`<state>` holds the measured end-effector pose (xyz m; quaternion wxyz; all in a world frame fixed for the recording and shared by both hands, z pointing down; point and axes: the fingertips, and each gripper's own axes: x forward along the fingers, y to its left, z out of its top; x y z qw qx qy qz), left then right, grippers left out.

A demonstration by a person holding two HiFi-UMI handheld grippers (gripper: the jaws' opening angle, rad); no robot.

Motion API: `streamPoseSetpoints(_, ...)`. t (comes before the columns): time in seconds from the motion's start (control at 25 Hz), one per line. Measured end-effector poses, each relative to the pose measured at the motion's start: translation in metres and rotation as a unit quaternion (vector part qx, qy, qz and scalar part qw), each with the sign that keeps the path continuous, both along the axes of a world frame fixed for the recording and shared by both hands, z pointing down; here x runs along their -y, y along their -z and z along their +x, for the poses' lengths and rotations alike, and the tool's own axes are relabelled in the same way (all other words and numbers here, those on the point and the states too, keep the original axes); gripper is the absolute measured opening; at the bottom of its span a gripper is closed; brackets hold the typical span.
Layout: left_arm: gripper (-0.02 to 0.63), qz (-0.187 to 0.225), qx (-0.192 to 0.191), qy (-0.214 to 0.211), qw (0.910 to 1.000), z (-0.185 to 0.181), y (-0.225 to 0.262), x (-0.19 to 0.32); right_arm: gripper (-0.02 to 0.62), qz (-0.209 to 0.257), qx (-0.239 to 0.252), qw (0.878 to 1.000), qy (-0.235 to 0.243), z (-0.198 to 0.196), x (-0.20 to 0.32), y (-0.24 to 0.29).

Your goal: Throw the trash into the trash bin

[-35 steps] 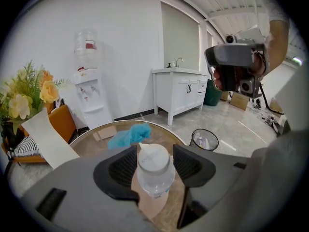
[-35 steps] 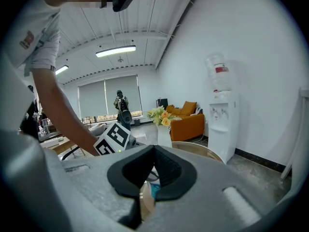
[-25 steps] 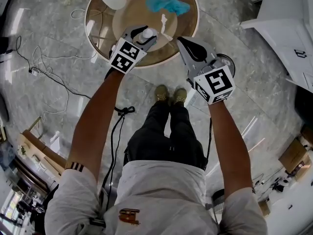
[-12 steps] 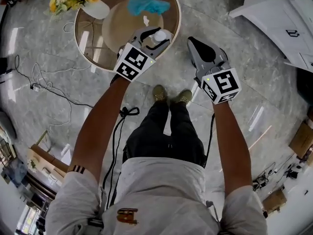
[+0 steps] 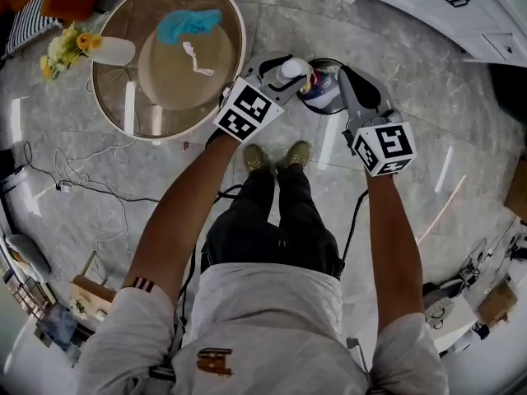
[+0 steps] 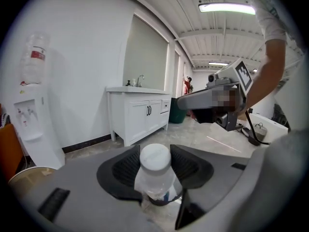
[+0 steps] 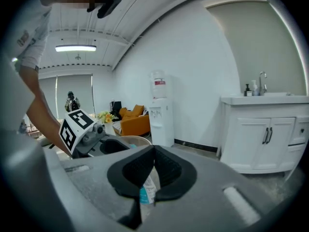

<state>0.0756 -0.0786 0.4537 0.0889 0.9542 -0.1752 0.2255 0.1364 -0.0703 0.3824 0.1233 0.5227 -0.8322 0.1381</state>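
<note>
In the head view my left gripper (image 5: 288, 66) is shut on a small clear bottle with a white cap (image 5: 293, 69). It hangs at the left rim of the dark round trash bin (image 5: 323, 97) on the floor. The left gripper view shows the bottle (image 6: 155, 170) upright between both pads of the left gripper (image 6: 155, 164). My right gripper (image 5: 351, 77) is over the bin's right rim. In the right gripper view the right gripper (image 7: 152, 170) is shut on a thin white and teal wrapper (image 7: 147, 190).
A round glass table (image 5: 115, 97) at the left carries a blue cloth (image 5: 189, 25), a white paper scrap (image 5: 195, 56) and a flower vase (image 5: 90, 49). A white cabinet (image 5: 461, 11) stands at the upper right. Cables (image 5: 74, 192) lie on the floor.
Both grippers have swung to the right, away from the round table, and now hang at the trash bin. The bottle stays in the left gripper.
</note>
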Motion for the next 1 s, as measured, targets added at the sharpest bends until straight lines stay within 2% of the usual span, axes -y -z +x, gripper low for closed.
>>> streamPoseSetpoints(0.28,0.192,-0.031,0.009,-0.025,0.9992,0.085,-0.024,-0.019,0.002,-0.011,-0.003,0.999,-0.047,0.081,-0.03,-0.008)
streamPoseSetpoints(0.48,0.192,-0.038,0.029,-0.041,0.998,0.125,-0.043,-0.026,0.002,-0.014,0.001,0.998,-0.056,0.117,-0.04,-0.014)
streamPoseSetpoints(0.68,0.211,-0.032,0.064,-0.057,0.9958,0.143,-0.064,-0.032,0.002,-0.015,0.007,0.998,-0.055,0.137,-0.043,-0.019)
streamPoseSetpoints(0.8,0.258,-0.031,0.054,-0.055,0.9965,0.149,-0.064,-0.033,0.002,-0.018,0.008,0.999,-0.05,0.139,-0.044,-0.021)
streamPoseSetpoints(1.0,0.264,-0.024,0.037,-0.047,0.9979,0.153,-0.055,-0.034,0.002,-0.009,0.008,0.999,-0.029,0.131,-0.041,-0.015)
